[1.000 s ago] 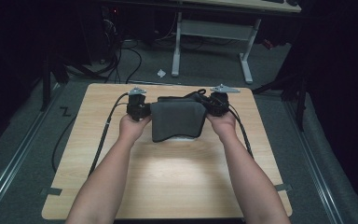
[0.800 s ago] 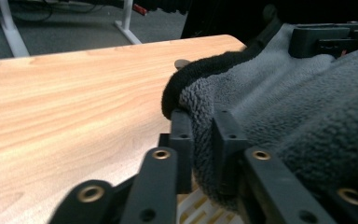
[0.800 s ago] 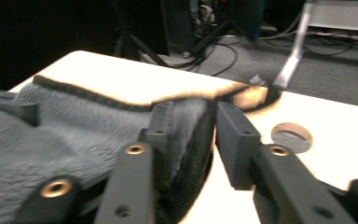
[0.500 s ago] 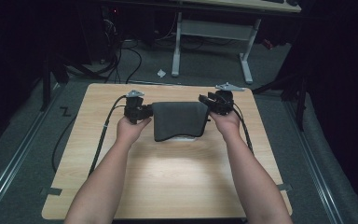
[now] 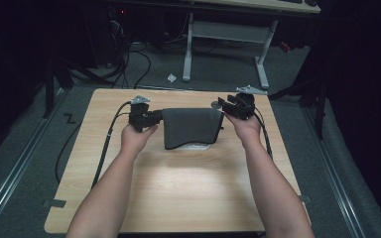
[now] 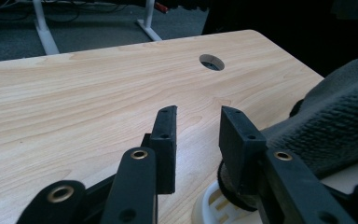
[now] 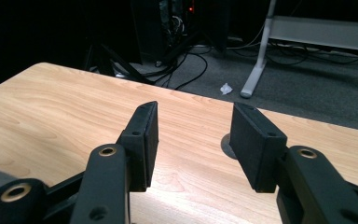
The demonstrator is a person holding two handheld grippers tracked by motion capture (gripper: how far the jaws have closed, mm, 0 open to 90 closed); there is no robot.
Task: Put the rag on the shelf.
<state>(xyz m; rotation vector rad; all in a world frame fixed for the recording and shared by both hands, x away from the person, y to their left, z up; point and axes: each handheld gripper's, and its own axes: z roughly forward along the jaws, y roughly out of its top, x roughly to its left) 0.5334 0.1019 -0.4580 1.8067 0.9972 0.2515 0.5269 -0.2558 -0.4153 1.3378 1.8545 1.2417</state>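
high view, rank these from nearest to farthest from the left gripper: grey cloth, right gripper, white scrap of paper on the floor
1. grey cloth: lies right beside the left gripper, toward the table's middle.
2. right gripper: across the cloth, at its far right corner.
3. white scrap of paper: off the table, on the floor beyond its far edge; close to the right gripper's rank, but seemingly farther.

floor: grey carpet (image 5: 218, 74) | desk frame (image 5: 225, 37) | room: dark
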